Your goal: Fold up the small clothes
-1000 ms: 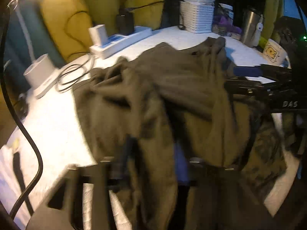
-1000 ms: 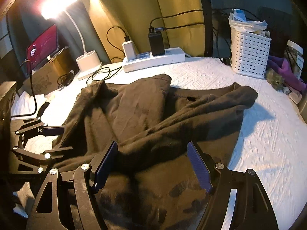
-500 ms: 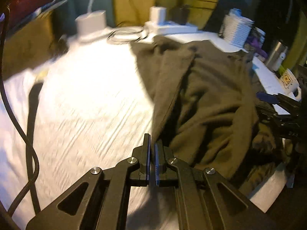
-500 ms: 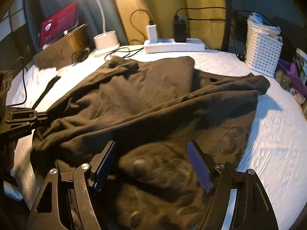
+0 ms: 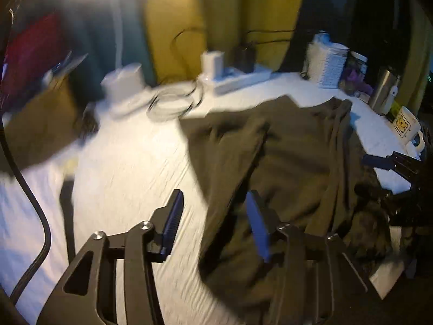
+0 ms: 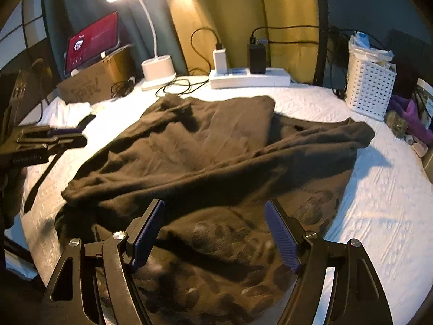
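Blue ribbed pads of the right gripper point(image 6: 215, 233) stand wide apart over a rumpled brown fleece garment point(image 6: 216, 157) sprawled across the white textured bedspread point(image 6: 379, 203), its length running left to right; the left gripper point(image 5: 213, 222) is opening, nothing between its jaws.

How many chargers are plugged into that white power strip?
2: a white charger at the left end of the strip, a black charger further right. None seems hidden.
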A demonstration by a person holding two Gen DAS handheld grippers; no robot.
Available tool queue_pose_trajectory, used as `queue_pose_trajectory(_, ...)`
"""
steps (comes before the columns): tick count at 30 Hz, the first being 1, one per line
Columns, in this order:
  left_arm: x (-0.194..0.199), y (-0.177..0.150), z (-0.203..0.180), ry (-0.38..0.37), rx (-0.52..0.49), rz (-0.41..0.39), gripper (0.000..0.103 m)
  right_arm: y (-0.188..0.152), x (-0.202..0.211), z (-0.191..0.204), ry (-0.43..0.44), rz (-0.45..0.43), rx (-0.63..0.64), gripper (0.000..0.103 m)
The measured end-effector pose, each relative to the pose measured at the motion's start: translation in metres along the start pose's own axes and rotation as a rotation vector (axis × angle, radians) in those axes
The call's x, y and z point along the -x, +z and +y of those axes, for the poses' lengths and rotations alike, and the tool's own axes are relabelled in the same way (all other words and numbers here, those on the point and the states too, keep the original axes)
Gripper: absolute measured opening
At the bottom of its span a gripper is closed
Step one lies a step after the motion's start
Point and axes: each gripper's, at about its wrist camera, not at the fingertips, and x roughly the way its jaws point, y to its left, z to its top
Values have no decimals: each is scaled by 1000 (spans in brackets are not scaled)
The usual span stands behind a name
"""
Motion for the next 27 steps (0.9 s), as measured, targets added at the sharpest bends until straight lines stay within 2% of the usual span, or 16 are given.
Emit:
queue_pose_trajectory(8, -74, 49, -48, -15, -225, 62, 49, 11, -3, -35, -24, -21, -53, 78)
queue_pose_trajectory(13, -114, 58, -51, 57, -306, 103, 49, 13, -13, -54, -42, -10, -87, 78)
queue_pose_trajectory(15, -118, 61, -35, 31, -260, 91, 48, 13, -18, -57, -45, -1, -94, 78)
queue_pose_trajectory(16, -118, 62, -28, 28, -235, 80, 42, 13, -21, -59, -46, 5, -96, 78)
queue_pose_trajectory(17, -117, 64, -20, 38, -211, 70, 26, 13, -24, -59, -47, 11, -97, 78)
queue_pose_trajectory(18, -118, 65, -10, 59, -183, 66, 21, 13, -27, -59, -48, 19, -98, 78)
queue_pose_trajectory(25, -112, 65, 55, 177, -17, 48, 19, 16, -38, -56, -60, 41, -90, 78)
queue_pose_trajectory(26, -107, 66, 60, 165, 10, 47, 19, 16, -37, -55, -66, 41, -90, 78)
queue_pose_trajectory(27, -96, 66, 62, 117, 45, 37, 19, 17, -35, -55, -71, 40, -91, 78)
